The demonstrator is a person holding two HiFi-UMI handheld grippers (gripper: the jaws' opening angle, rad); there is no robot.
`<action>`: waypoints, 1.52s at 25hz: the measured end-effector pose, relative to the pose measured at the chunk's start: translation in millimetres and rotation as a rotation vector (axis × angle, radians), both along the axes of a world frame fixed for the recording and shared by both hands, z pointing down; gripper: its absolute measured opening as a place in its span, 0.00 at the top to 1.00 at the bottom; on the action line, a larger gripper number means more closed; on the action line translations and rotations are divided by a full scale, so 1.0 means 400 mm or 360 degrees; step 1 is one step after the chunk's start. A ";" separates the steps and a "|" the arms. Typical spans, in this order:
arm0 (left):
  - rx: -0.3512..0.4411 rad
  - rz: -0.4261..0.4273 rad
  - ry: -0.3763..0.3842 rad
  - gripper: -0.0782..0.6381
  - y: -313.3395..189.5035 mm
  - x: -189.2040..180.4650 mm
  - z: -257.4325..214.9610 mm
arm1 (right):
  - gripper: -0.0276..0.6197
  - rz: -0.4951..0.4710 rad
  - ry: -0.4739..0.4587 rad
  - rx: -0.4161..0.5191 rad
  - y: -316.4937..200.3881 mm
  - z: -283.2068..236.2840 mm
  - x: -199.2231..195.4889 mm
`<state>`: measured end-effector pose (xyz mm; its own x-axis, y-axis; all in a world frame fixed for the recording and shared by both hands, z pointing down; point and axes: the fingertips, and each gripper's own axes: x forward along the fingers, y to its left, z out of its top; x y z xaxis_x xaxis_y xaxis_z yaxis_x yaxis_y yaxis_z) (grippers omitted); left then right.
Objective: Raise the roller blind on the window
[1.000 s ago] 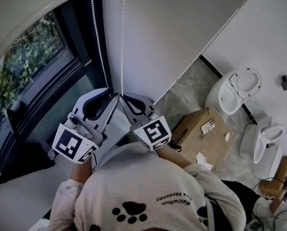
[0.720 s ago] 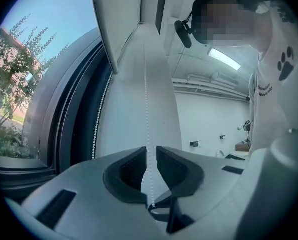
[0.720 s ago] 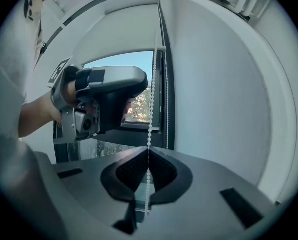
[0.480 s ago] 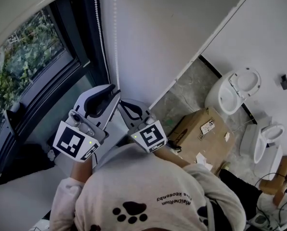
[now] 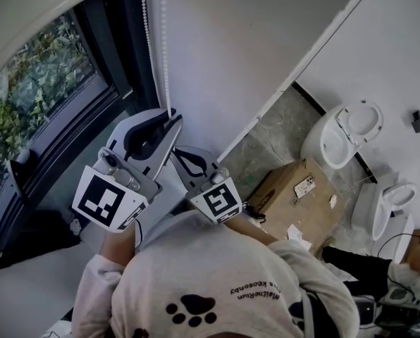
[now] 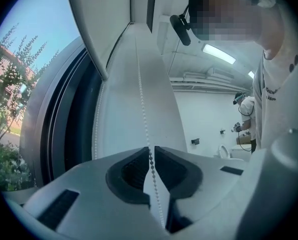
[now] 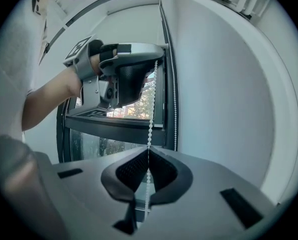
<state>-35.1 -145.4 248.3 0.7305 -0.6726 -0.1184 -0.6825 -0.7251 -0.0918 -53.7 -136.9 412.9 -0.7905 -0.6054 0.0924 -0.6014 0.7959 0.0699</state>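
Observation:
A white bead chain [image 5: 164, 62] hangs down the white wall beside the dark-framed window [image 5: 48, 97]; a second strand [image 5: 148, 34] runs just left of it. My left gripper [image 5: 173, 117] is the upper one. Its jaws [image 6: 150, 151] stand a narrow gap apart with the chain [image 6: 141, 94] running through that gap. Just below it, my right gripper [image 5: 176, 150] points at the same strand. In the right gripper view its tips [image 7: 148, 156] are shut on the chain [image 7: 152, 104], and the left gripper [image 7: 156, 60] shows above on the same strand.
A cardboard box [image 5: 294, 196] sits on the floor to the right. Past it a white toilet [image 5: 344, 136] and another white fixture [image 5: 383, 213] stand along the far wall. Cables lie at the lower right [image 5: 400, 308]. Another person [image 6: 246, 109] stands far off.
My left gripper has risen along the chain and now sits clearly above the right one. The right gripper has stayed low, shut on the chain.

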 end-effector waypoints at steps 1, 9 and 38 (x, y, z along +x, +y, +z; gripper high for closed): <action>-0.0007 0.0003 0.0007 0.85 -0.003 0.000 -0.001 | 0.94 -0.0002 0.0004 0.0007 0.000 0.000 0.000; -0.0054 0.0057 0.0047 0.88 -0.002 0.001 0.004 | 0.94 0.0001 -0.0004 0.0003 -0.001 0.006 0.004; -0.0153 0.0007 0.0118 0.88 -0.021 -0.021 0.103 | 0.89 0.0087 0.0194 -0.0081 -0.017 0.111 0.017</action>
